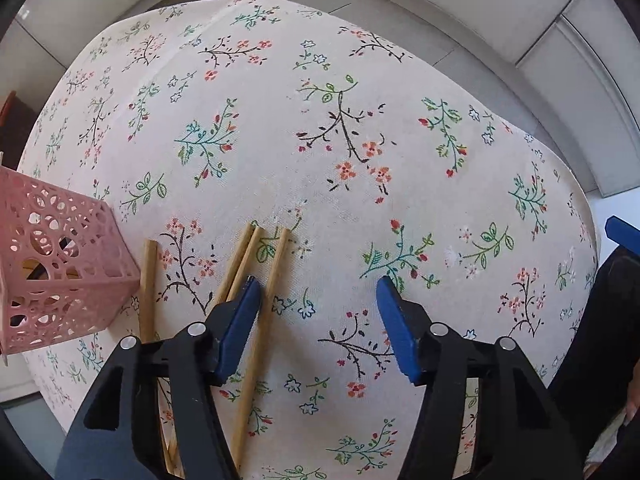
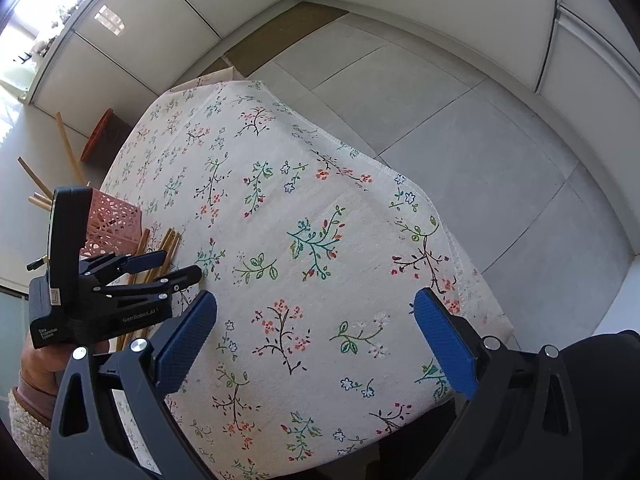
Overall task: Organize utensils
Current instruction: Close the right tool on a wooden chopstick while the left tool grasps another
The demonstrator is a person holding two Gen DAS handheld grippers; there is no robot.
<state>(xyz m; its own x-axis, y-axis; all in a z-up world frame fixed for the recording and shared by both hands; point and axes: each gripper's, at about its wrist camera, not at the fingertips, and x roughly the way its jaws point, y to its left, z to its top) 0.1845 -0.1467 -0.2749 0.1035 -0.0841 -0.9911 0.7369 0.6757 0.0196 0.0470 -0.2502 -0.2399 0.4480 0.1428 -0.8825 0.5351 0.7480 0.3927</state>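
Pink lattice holder (image 1: pixel 60 268) at desk's (image 1: pixel 320 120) left edge; bamboo chopsticks (image 1: pixel 264 296) loose just beside it. Our left tongs (image 1: pixel 318 292) part open above them, nothing gripped. Our right tongs (image 2: pixel 316 320) wide, empty, over bare floral cloth. Risk, we judge: closing off-centre catches one stick, scatters others.

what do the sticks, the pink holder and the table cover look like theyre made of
Chopsticks: likely bamboo or light wood, matte tan with faint lengthwise grain and square-cut ends.
Pink holder: probably moulded plastic, smooth with a slight sheen, its walls pierced with round cut-outs.
Tablecloth: woven fabric, perhaps cotton or linen, matte cream with printed flower sprigs; a hemmed edge drapes over the side.
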